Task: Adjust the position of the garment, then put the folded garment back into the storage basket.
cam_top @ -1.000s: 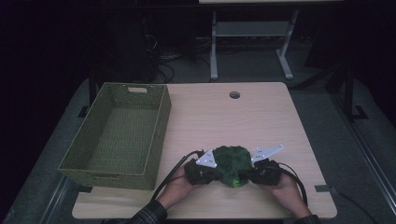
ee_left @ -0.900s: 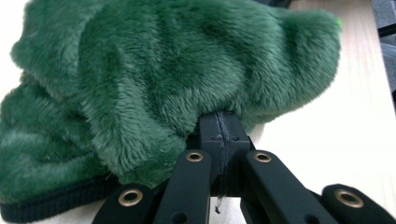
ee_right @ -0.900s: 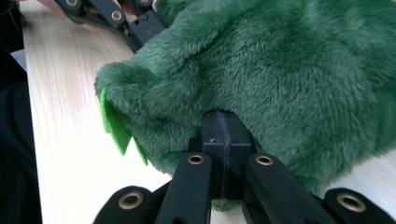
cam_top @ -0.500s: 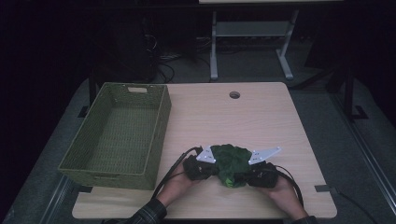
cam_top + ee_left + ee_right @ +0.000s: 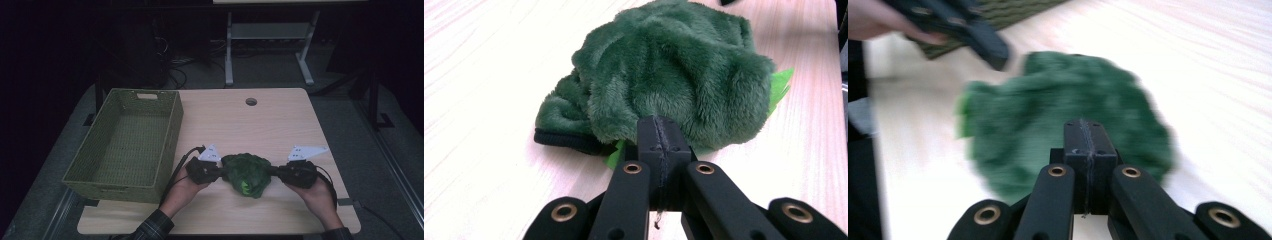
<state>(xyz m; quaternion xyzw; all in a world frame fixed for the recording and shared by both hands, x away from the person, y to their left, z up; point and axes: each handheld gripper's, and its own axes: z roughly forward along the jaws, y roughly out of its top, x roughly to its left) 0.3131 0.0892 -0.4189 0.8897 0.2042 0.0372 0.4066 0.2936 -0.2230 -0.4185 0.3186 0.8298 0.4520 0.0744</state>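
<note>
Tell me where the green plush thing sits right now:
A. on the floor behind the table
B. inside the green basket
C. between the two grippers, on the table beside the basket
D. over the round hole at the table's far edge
C: in the high view the green plush thing lies between the left gripper and the right gripper, on the table beside the basket.

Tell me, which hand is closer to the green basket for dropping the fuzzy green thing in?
Left, probably. The left gripper pinches the fuzzy green thing on the side nearer the basket. The right gripper grips its far side.
</note>
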